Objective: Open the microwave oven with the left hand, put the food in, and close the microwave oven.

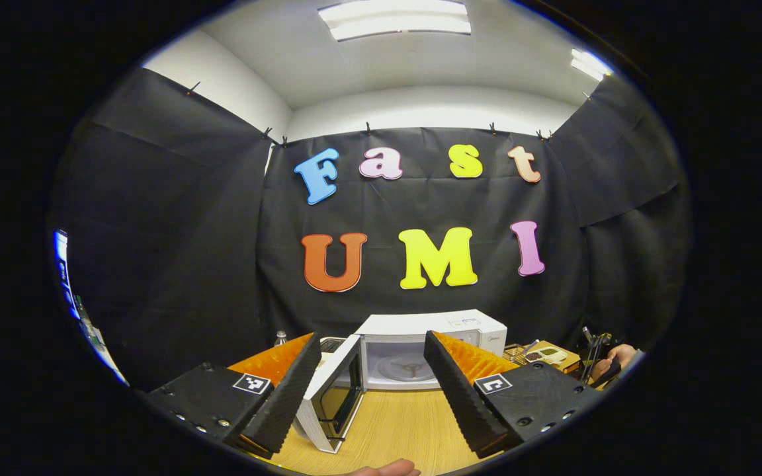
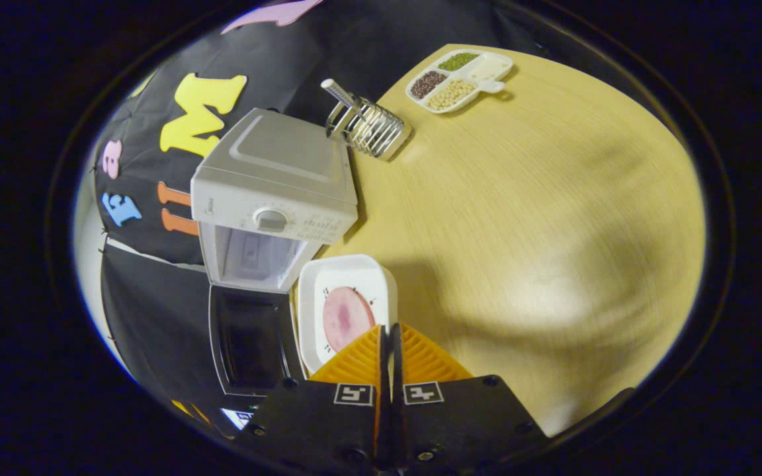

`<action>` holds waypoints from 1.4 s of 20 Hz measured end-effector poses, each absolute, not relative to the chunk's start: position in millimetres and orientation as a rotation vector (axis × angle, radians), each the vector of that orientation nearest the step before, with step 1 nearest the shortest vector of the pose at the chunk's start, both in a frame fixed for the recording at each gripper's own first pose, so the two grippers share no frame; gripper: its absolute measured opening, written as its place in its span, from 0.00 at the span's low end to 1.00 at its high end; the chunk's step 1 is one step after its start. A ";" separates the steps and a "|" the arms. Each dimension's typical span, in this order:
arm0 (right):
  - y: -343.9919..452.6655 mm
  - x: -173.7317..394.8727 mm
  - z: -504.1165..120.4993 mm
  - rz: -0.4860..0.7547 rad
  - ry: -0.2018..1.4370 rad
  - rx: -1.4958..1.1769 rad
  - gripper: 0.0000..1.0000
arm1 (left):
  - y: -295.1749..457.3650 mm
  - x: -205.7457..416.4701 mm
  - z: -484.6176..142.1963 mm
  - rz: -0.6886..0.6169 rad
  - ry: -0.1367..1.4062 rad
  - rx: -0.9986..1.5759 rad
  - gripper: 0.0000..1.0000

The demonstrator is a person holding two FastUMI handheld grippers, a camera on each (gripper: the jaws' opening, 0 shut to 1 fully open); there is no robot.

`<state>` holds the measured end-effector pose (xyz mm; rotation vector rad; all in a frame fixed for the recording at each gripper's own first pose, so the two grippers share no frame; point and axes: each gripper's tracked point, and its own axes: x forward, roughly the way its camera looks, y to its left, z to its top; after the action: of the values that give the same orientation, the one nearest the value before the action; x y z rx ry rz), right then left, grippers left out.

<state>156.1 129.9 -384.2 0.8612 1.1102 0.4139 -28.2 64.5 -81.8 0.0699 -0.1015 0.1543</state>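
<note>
White microwave sits on the wood table, its door swung open; the left gripper hangs back, fingers spread wide and empty. In the right gripper view, the right gripper pinches the rim of a white tray of food just beside the open cavity. It should probably go in level, clear of the door.
</note>
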 end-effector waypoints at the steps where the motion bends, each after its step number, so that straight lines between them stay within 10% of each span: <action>1: 137.6 153.0 -377.8 0.399 1.091 0.867 0.00 | 68.6 -30.9 -82.6 0.158 -0.104 0.061 0.96; 12: 269.2 135.7 -344.0 0.204 0.923 0.969 0.04 | 124.2 -56.8 -96.9 0.216 -0.091 0.051 0.94; 13: 282.1 138.8 -343.6 0.176 0.908 0.984 0.00 | 130.4 -57.3 -96.4 0.221 -0.091 0.046 0.83; 14: 292.8 140.2 -342.9 0.147 0.890 1.006 0.00 | 133.4 -57.9 -96.9 0.221 -0.090 0.040 0.94; 18: 333.4 156.7 -344.2 0.034 0.818 1.076 0.04 | 152.7 -59.6 -94.8 0.233 -0.083 0.031 0.83; 19: 343.1 162.1 -344.2 0.009 0.804 1.098 0.00 | 154.9 -59.4 -93.1 0.230 -0.085 0.031 0.94; 28: 402.8 225.8 -333.3 -0.159 0.695 1.314 0.00 | 162.5 -43.9 -95.1 0.233 -0.059 0.043 0.93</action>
<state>225.8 402.8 -333.3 1.3137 0.6953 -0.1586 -43.9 162.5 -95.1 0.0434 -0.0586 0.2331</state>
